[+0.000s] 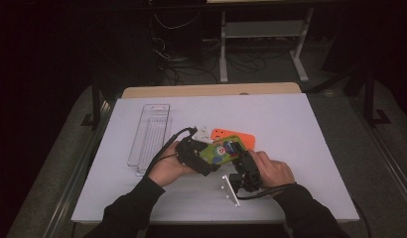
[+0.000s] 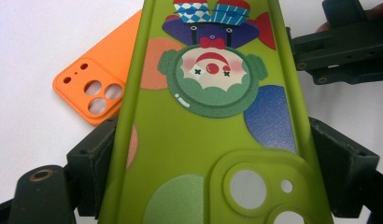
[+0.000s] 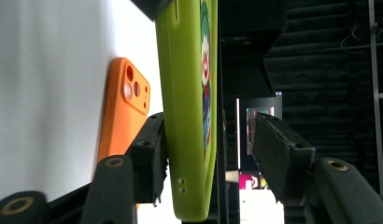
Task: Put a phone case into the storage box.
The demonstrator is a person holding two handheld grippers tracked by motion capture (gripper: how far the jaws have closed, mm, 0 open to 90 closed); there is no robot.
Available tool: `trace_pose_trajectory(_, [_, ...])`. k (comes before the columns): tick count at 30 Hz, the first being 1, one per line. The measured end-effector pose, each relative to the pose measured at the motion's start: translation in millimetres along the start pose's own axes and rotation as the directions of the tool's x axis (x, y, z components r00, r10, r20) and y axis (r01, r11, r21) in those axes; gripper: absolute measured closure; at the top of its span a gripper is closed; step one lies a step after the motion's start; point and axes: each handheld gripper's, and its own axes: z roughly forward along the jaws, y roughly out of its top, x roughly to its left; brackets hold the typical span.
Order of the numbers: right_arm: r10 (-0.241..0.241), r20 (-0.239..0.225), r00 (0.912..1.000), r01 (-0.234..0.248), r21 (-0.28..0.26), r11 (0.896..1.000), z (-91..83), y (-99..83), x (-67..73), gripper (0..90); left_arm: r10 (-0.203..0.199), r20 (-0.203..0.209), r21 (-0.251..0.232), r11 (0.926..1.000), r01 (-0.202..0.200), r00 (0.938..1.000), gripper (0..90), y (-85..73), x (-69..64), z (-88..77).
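A lime-green phone case (image 1: pixel 221 148) printed with a clown hangs just above the white table, between both hands. My left gripper (image 1: pixel 197 152) is shut on it: its jaws clamp the two long edges of the green case (image 2: pixel 203 140) near the camera cut-out. My right gripper (image 1: pixel 242 159) straddles the opposite end. In the right gripper view one pad rests against the back of the green case (image 3: pixel 187 93), while the other pad stands clear of the printed face, so my right gripper (image 3: pixel 210 135) is open. An orange phone case (image 1: pixel 237 135) lies flat on the table just behind.
A clear plastic tray (image 1: pixel 149 134) lies lengthwise at the left of the white table top (image 1: pixel 301 148). Small white pieces (image 1: pixel 201 131) sit beside the orange case. A small metal bracket (image 1: pixel 230 189) lies near the front edge. Dark floor, cables and a stand are beyond.
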Motion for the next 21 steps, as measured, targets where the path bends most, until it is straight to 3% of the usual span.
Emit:
trace_pose_trajectory(10, [-0.02, -0.04, 0.999, 0.019, -0.028, 0.999, -1.1, 1.8, 0.7, 65.3, -0.01, 0.008, -0.012, 0.9999, 0.01, 0.9999, 15.7, -0.7, 1.2, -1.6])
trace_pose_trajectory(21, [-0.043, -0.016, 0.9989, 0.043, -0.033, 0.999, -1.8, 3.8, 2.9, 73.8, -0.035, 0.032, -0.026, 0.999, 0.036, 0.9989, 15.6, -0.9, 2.2, -2.0])
